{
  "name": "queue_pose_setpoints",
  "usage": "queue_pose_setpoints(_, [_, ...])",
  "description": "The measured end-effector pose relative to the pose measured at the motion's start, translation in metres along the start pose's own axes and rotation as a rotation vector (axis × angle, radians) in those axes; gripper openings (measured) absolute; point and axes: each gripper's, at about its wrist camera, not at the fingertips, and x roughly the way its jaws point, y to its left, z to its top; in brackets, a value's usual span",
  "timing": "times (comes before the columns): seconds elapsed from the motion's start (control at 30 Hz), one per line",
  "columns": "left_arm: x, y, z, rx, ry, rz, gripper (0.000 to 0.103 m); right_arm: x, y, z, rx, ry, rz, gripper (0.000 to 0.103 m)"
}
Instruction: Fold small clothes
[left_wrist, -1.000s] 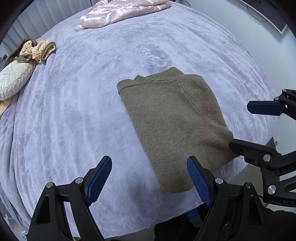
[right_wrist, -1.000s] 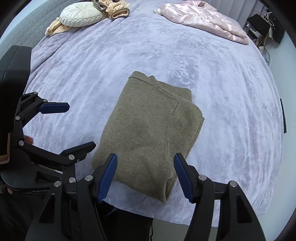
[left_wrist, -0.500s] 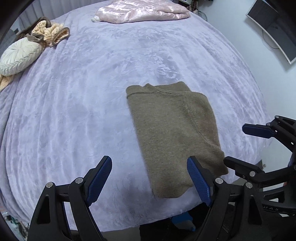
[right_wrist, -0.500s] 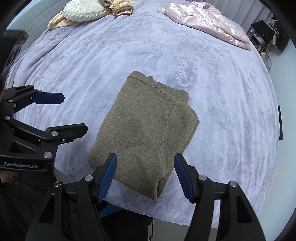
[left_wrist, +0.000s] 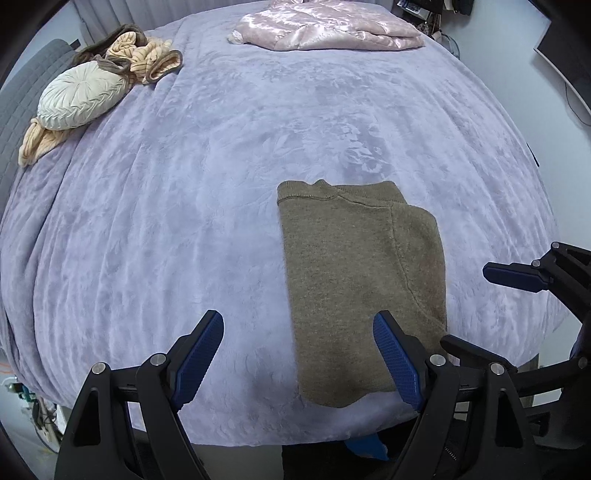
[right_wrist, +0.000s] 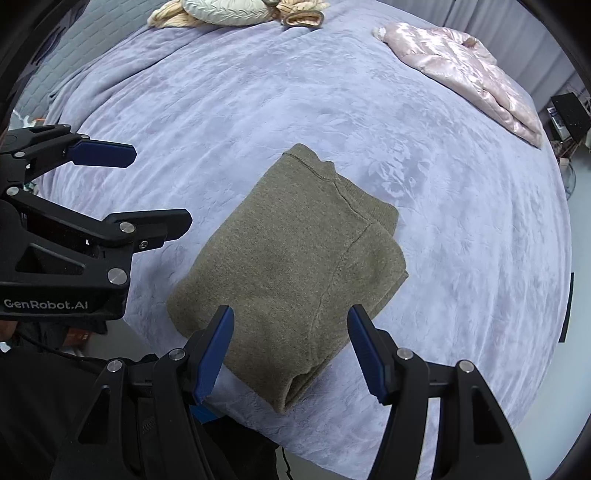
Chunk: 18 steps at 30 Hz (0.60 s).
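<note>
A folded olive-brown knit sweater (left_wrist: 354, 280) lies flat on the lavender embossed plush bedspread (left_wrist: 207, 177), close to the bed's near edge, its ribbed hem on the far side and a sleeve seam curving down its right part. The left gripper (left_wrist: 297, 352) hangs above the bedspread just beside the sweater's near left corner, its blue-padded fingers (left_wrist: 199, 350) spread wide with nothing between them. The right gripper (right_wrist: 291, 350) hovers over the sweater's near end, its fingers apart and clear of the fabric. Far beyond the sweater, a shiny pink quilted jacket (left_wrist: 325, 26) lies at the bedspread's far edge, well apart from a round cream pleated cushion (left_wrist: 79, 96) beside tan ribbed clothing (left_wrist: 147, 55).
</note>
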Motion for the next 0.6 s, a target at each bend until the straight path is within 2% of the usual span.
queue_pose_setpoints(0.1, [-0.007,-0.002,0.000,-0.029,-0.023,0.021,0.084,-0.001,-0.007,-0.002,-0.009,-0.008,0.014,0.068])
queue_pose_setpoints(0.2, [-0.013,-0.010,0.001,-0.015,-0.040,0.147,0.084,-0.003,-0.013,-0.004,-0.014,-0.019,0.025,0.068])
queue_pose_setpoints(0.23, [-0.015,-0.011,0.001,-0.017,-0.047,0.153,0.084,-0.004,-0.014,-0.004,-0.015,-0.022,0.028,0.068])
queue_pose_setpoints(0.33, [-0.021,-0.013,0.002,-0.032,-0.063,0.121,0.084,-0.005,-0.018,-0.007,-0.019,-0.030,0.036,0.068])
queue_pose_setpoints(0.4, [-0.022,-0.015,0.001,-0.032,-0.067,0.125,0.084,-0.006,-0.020,-0.008,-0.022,-0.033,0.037,0.068])
queue_pose_setpoints(0.6, [-0.017,-0.025,-0.001,-0.028,-0.038,0.110,0.084,-0.007,-0.024,-0.012,-0.022,-0.036,0.042,0.068])
